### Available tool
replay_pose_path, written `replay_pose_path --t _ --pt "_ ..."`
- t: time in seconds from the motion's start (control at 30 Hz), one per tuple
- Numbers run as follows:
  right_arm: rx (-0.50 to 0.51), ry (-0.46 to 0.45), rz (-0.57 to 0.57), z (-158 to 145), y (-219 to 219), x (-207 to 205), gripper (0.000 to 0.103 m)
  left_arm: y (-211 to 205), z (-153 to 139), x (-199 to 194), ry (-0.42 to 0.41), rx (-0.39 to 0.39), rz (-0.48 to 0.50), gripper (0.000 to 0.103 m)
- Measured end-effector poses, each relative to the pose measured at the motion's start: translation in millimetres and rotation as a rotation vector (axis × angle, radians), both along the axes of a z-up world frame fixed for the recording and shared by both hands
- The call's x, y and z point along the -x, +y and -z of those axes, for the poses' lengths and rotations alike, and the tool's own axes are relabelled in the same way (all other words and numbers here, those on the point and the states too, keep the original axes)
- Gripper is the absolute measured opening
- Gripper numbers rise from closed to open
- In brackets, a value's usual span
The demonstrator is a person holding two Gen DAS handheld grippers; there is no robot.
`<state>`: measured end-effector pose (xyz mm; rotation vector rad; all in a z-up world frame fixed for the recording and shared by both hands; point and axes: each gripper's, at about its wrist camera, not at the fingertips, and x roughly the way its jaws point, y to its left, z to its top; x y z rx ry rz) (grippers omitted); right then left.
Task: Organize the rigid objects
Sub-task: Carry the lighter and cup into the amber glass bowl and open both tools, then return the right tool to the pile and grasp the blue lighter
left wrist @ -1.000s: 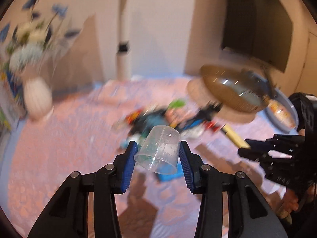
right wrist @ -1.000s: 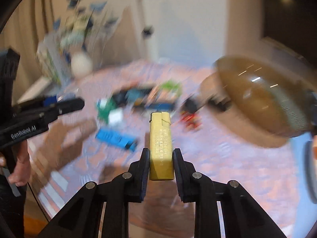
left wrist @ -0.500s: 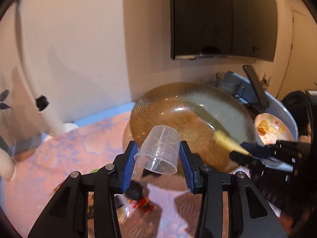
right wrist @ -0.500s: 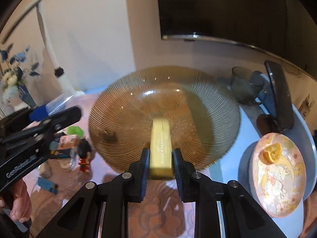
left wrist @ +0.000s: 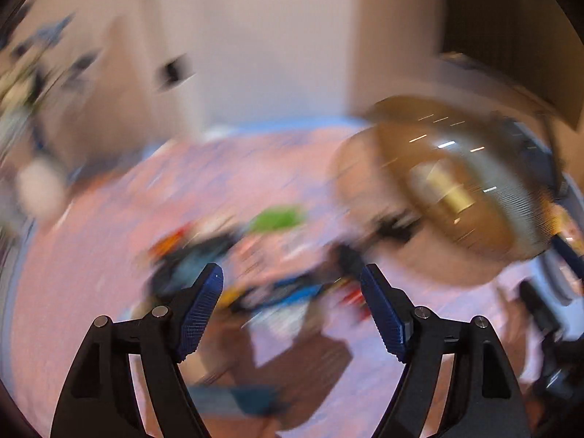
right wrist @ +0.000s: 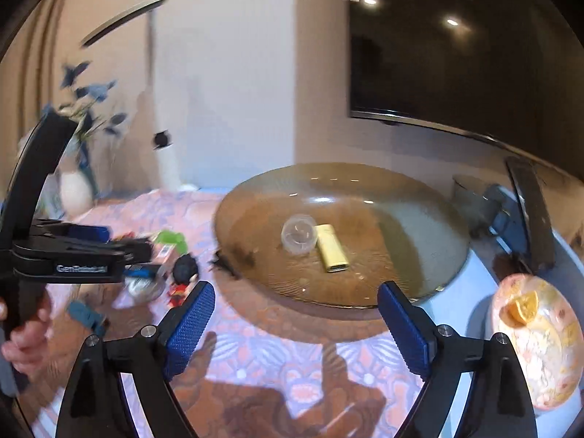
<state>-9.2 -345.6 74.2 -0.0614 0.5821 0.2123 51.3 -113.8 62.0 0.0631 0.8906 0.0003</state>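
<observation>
A wide amber glass bowl [right wrist: 419,219] stands on the patterned tablecloth. Inside it lie a clear plastic measuring cup [right wrist: 298,234] and a yellow rectangular block [right wrist: 331,247], side by side. My right gripper [right wrist: 294,323] is open and empty, just in front of the bowl. My left gripper [left wrist: 292,308] is open and empty; its view is blurred and faces a pile of small toys [left wrist: 233,255], with the bowl [left wrist: 485,215] at the right. The left gripper also shows at the left of the right wrist view [right wrist: 109,252].
Small toys and a red figurine [right wrist: 180,284] lie left of the bowl. A white vase with blue flowers [right wrist: 75,189] stands at the far left. A pink plate with an orange slice [right wrist: 536,335] and a grey mug [right wrist: 471,197] sit at the right.
Both grippers opened and let go: the cup and the yellow block now lie in the bowl. Both grippers pulled back, and the left one swung left toward the toy pile.
</observation>
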Motion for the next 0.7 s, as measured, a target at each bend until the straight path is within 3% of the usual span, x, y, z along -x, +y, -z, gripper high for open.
replay_pose_path --t 0.13,0.23,0.33,0.4,0.5,0.7 --pt "-0.01 -0.05 -0.069 -3.7 0.4 12.2 0.09 56.6 13.9 28.8 0.054 -0.117 -0.156 0.077" --pt "0.001 -0.071 -0.122 -5.3 7.6 19.5 0.09 96.2 24.2 39.2 0.094 -0.095 -0.275 0.077" --pt "0.048 -0.04 -0.182 2.0 20.9 17.0 0.103 111.9 39.8 40.7 0.139 -0.043 -0.344 0.077" --pt "0.095 0.004 -0.227 10.1 33.2 15.7 0.103 107.5 47.3 42.7 0.136 -0.043 -0.365 0.078" --pt "0.166 -0.046 -0.258 11.4 45.8 27.2 0.103 101.1 47.2 45.8 0.116 -0.08 -0.36 0.078" --pt "0.17 -0.054 -0.298 12.8 47.0 31.5 0.103 96.2 45.6 49.0 0.114 -0.079 -0.347 0.079"
